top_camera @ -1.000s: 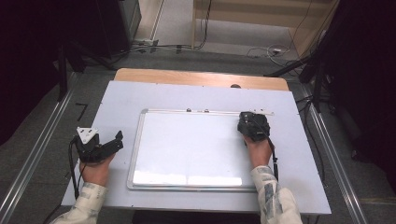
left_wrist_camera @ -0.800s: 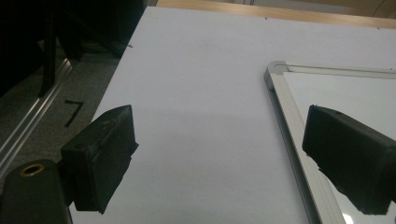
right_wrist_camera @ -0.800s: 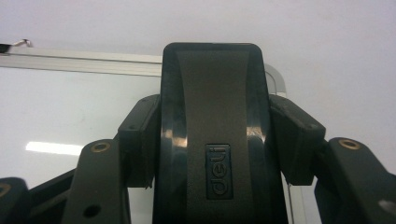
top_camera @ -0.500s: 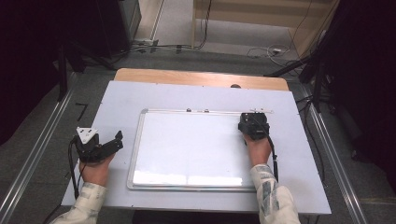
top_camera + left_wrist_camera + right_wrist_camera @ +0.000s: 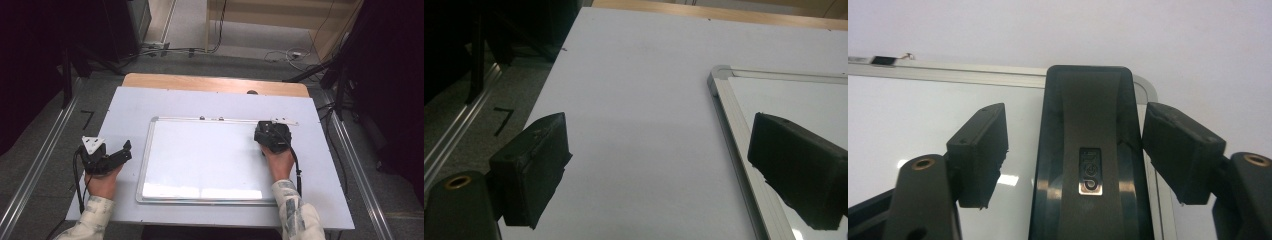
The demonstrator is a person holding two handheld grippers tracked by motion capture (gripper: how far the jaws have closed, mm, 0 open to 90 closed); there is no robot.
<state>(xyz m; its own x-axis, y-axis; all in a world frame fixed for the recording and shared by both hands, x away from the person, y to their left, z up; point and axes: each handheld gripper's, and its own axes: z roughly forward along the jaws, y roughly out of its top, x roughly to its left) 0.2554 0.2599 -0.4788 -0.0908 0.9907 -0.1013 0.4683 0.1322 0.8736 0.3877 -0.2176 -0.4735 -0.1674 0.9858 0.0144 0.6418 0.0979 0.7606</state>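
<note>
right gripper (image 5: 1075, 150) sits over the top right corner of the whiteboard (image 5: 200, 155), jaws just been opening, and a black eraser (image 5: 1088, 155) lies between them, flat on the board with its far end at the aluminium frame. in the right gripper view there's a visible gap between the left pad and the eraser's side, while the right pad stands very close to its edge (can't tell whether it touches), so released, not clenched. the eraser has a small silver logo plate on its back. in the high view the right gripper (image 5: 272, 136) is a dark lump at the board's right end, hand behind it, cable trailing back along the sleeve. left gripper (image 5: 124, 150) rests off the board on the grey table (image 5: 225, 102), just beside the board's left edge, pointing toward it; its jaws stand wide apart with nothing between them but bare tabletop (left gripper view shows the board's rounded corner (image 5: 719, 75) near the right jaw). whiteboard looks clean, lies flat in the middle of the table, long side toward the person. two small dark bits sit on the board's top rail (image 5: 210, 118), too small to tell what.
</note>
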